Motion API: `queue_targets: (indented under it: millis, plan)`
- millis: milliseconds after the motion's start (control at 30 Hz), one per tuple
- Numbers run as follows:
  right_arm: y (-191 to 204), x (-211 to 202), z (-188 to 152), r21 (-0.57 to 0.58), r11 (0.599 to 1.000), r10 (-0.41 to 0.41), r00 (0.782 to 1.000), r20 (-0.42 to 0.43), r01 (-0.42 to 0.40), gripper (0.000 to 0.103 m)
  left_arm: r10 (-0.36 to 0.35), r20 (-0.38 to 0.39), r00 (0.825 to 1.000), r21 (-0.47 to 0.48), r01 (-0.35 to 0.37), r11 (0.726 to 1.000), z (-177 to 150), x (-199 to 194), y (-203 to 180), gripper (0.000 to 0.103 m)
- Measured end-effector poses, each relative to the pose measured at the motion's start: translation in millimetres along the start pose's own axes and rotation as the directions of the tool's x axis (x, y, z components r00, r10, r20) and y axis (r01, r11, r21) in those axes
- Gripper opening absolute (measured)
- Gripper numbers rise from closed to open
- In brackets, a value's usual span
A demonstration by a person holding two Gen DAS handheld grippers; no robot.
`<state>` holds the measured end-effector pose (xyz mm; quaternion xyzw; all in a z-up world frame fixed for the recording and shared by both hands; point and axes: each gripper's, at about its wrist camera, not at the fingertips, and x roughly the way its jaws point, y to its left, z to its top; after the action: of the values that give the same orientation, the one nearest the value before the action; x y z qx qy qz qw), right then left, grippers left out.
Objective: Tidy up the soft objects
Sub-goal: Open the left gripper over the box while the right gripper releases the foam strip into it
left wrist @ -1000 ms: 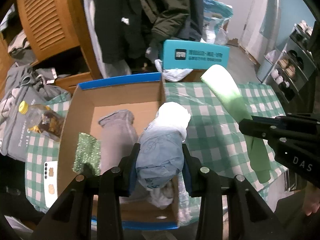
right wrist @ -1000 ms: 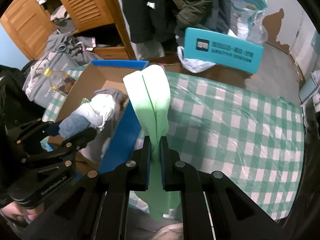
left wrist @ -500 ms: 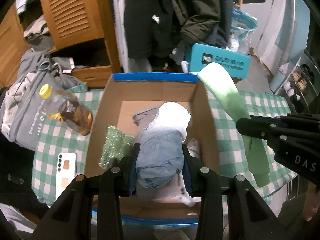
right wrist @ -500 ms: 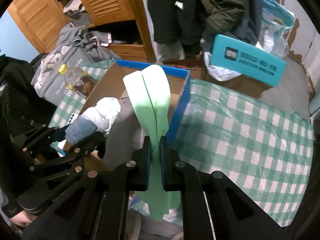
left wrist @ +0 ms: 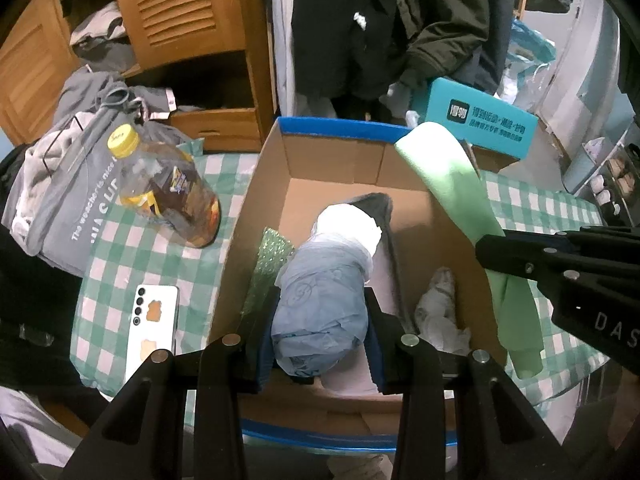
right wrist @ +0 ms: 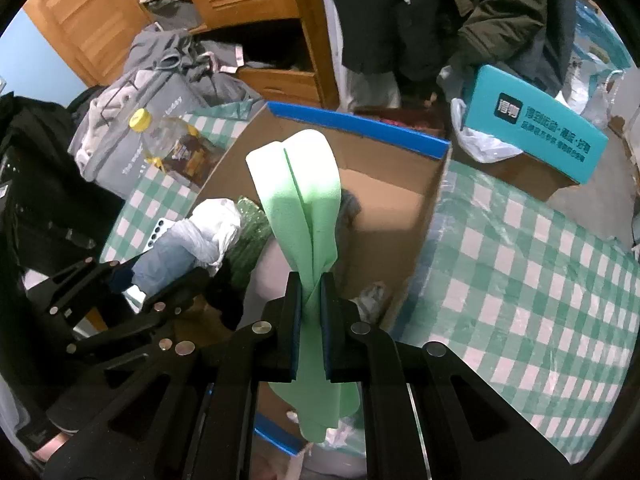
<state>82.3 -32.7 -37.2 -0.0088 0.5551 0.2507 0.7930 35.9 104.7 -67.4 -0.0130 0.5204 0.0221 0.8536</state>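
My left gripper (left wrist: 320,308) is shut on a blue and white cloth bundle (left wrist: 324,296) and holds it over the open cardboard box (left wrist: 360,160) with blue edges. My right gripper (right wrist: 311,284) is shut on a folded light green foam sheet (right wrist: 304,192), held upright above the box (right wrist: 392,184). The green sheet also shows in the left wrist view (left wrist: 452,184). Inside the box lie a grey cloth (left wrist: 376,204), a green glittery piece (left wrist: 268,252) and a crumpled white piece (left wrist: 438,308).
The box stands on a green checked tablecloth (right wrist: 520,280). A plastic bottle with a yellow cap (left wrist: 164,192) and a white phone (left wrist: 154,320) lie left of the box. A teal carton (right wrist: 536,120) stands behind. Grey clothes (left wrist: 64,168) and a wooden wardrobe (left wrist: 180,12) are at the left.
Both grippers have moved left with their loads, from beside the box's right wall to over its inside. The bottle and phone have come further into view.
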Motion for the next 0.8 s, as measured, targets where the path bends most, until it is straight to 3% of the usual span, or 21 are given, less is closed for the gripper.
queue_targets:
  millis: [133, 267, 300, 700, 800]
  plan:
    - [5.5, 9.7, 1.0, -0.017, 1.0, 0.01, 1.0, -0.018, -0.011, 0.007, 0.013, -0.016, 1.0, -0.011, -0.013, 1.0, -0.7, 3.9, 2.4, 0.044]
    - [5.8, 11.1, 2.7, -0.02, 1.0, 0.007, 1.0, -0.008, -0.008, 0.013, 0.032, -0.012, 0.999, -0.011, -0.032, 0.999, 0.4, 2.2, 0.8, 0.071]
    - [5.8, 10.5, 2.9, -0.02, 1.0, 0.009, 1.0, -0.005, -0.009, 0.016, 0.039, -0.004, 0.999, -0.009, -0.039, 0.999, 0.6, 0.8, -0.3, 0.074]
    - [-11.2, -14.8, -0.4, 0.015, 1.0, -0.011, 0.999, 0.053, 0.011, 0.037, 0.063, 0.037, 0.997, 0.002, -0.063, 0.998, 4.7, -19.4, -7.5, 0.081]
    - [-15.4, -27.7, -4.2, 0.025, 0.999, -0.025, 0.997, 0.075, 0.023, 0.048, 0.047, 0.047, 0.998, 0.001, -0.047, 0.999, 6.3, -26.5, -11.1, 0.081]
